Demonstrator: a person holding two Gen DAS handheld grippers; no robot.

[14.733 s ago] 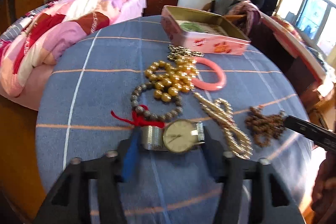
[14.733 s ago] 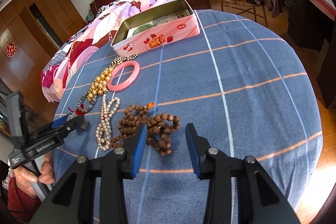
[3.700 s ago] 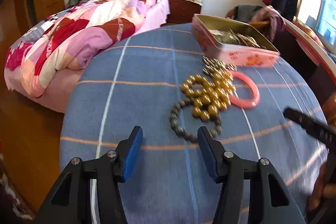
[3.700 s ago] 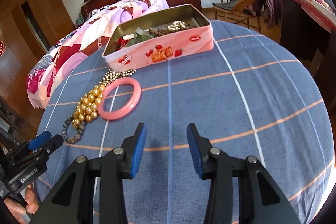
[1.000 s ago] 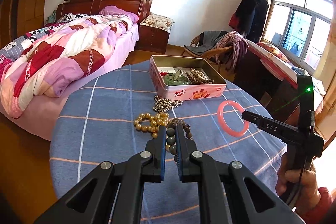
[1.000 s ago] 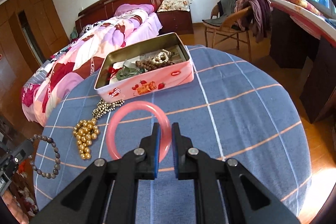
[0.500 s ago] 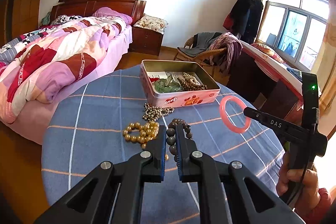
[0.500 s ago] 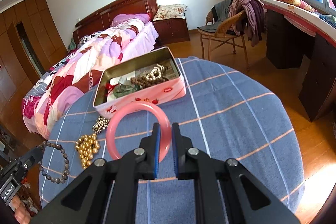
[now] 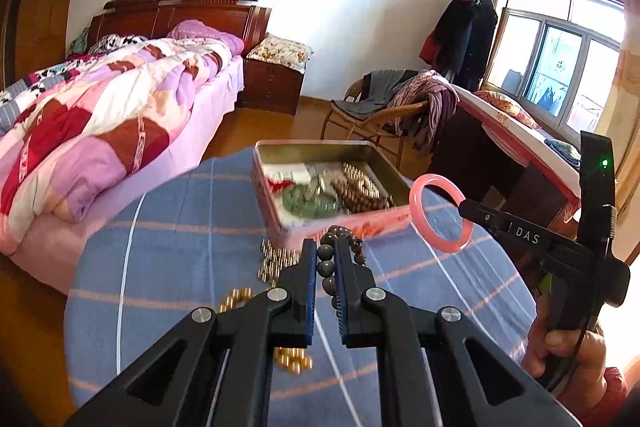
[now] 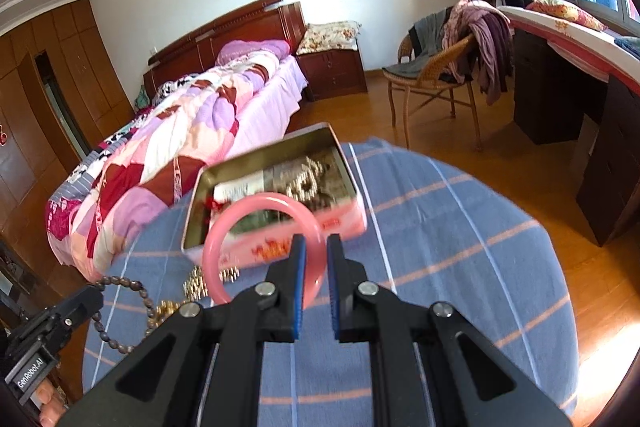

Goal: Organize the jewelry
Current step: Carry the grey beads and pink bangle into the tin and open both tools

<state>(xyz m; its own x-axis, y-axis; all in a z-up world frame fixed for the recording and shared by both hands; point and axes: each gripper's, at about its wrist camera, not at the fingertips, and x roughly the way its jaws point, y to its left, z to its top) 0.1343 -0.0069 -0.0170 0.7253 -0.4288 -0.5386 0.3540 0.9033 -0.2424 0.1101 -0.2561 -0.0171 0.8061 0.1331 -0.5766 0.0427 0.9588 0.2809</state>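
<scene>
My left gripper (image 9: pixel 323 261) is shut on a dark bead bracelet (image 9: pixel 325 252) and holds it above the blue table, just short of the pink tin box (image 9: pixel 276 203). My right gripper (image 10: pixel 317 253) is shut on a pink bangle (image 10: pixel 256 205) and holds it in front of the tin box (image 10: pixel 352 205), which holds several pieces of jewelry. In the left wrist view the bangle (image 9: pixel 420 223) and the right gripper (image 9: pixel 464 206) hang right of the box. In the right wrist view the bead bracelet (image 10: pixel 120 283) dangles from the left gripper (image 10: pixel 98 293) at lower left.
A gold bead necklace (image 9: pixel 240 297) and a small metal bead chain (image 9: pixel 274 261) lie on the blue checked tablecloth (image 9: pixel 168 235) before the box. A bed (image 9: pixel 100 115) stands left of the table; a wicker chair (image 10: pixel 432 83) and a dark desk (image 10: pixel 560 99) stand behind and right.
Both grippers have risen and moved toward the tin box, carrying the bead bracelet and the pink bangle. The box now looks closer and is blurred by motion.
</scene>
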